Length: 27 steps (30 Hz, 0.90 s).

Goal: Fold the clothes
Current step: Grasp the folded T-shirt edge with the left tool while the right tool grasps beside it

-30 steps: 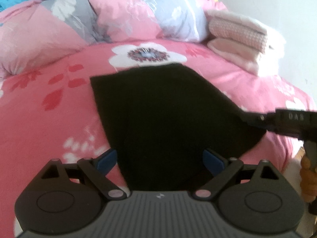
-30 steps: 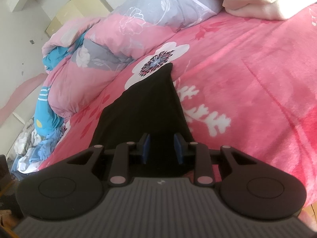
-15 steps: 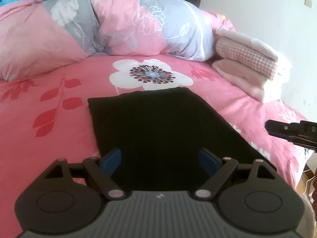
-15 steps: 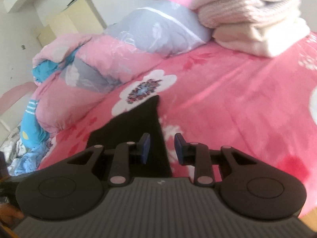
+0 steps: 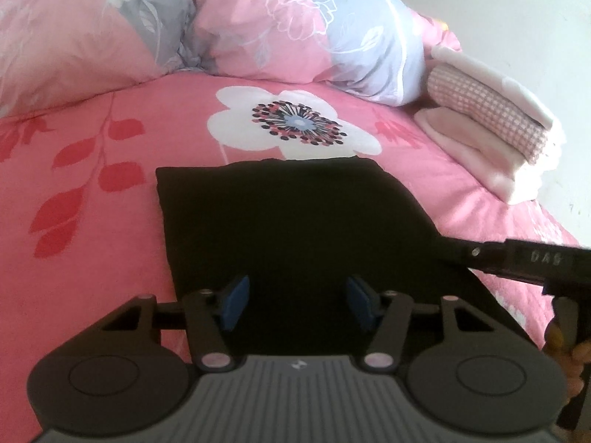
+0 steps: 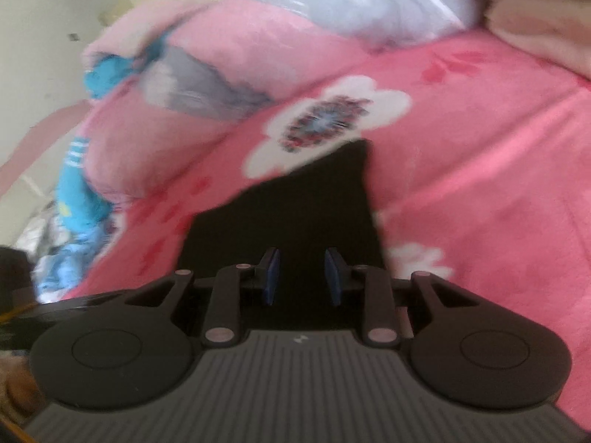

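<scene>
Your left claw (image 5: pixel 297 304) hovers spread wide above the near part of the black garment (image 5: pixel 295 229), which lies flat on the pink floral bed (image 5: pixel 92 221). At its right edge, your right claw (image 6: pixel 301 277) sits partly spread, gripping nothing; that view is blurred.

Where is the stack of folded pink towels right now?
In the left wrist view the stack of folded pink towels sits at the right edge of the bed, beside the grey and pink pillow, beyond the black garment.
</scene>
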Available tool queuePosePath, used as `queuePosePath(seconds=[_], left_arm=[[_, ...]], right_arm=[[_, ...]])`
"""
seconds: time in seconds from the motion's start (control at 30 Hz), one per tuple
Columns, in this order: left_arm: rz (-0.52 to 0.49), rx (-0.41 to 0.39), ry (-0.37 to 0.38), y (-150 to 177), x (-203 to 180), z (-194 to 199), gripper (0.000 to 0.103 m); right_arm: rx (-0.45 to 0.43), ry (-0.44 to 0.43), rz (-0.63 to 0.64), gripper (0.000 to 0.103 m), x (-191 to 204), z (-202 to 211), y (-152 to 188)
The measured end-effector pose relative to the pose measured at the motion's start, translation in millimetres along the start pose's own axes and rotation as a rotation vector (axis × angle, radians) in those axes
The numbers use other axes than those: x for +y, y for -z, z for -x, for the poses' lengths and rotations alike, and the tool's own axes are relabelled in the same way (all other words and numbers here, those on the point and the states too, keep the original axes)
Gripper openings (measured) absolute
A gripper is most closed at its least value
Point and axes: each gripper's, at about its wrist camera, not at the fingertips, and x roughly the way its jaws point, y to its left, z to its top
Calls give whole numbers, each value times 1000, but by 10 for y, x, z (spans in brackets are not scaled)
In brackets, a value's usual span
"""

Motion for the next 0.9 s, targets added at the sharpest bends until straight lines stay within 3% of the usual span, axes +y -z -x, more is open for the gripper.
queuePosePath(seconds=[0.07, 0.17, 0.33, 0.43, 0.67, 0.77, 0.9], left_arm=[[2, 2, -1, -1, -3, -1, 59], [9, 7, -3, -11, -5, -4, 59], [19, 19, -8, -36, -12, -12, 60], [22, 29, -11, -52, -14, -19, 60], [24, 48, -21, -84, -21, -31, 61], [26, 50, -24, -86, -25, -29, 61], [30, 52, -26, -88, -29, -21, 61]], right_arm=[[-8, -11, -43, 23, -102, 40, -36], [-51, 93, 13, 26, -58, 142, -138], [-44, -9, -4, 26, -12, 121, -398], [18, -84, 0, 26, 73, -121, -543], [208, -120, -22, 26, 87, -911, -819], [222, -124, -71, 25, -29, -1114, -899], [168, -82, -127, 25, -206, -1167, -999]])
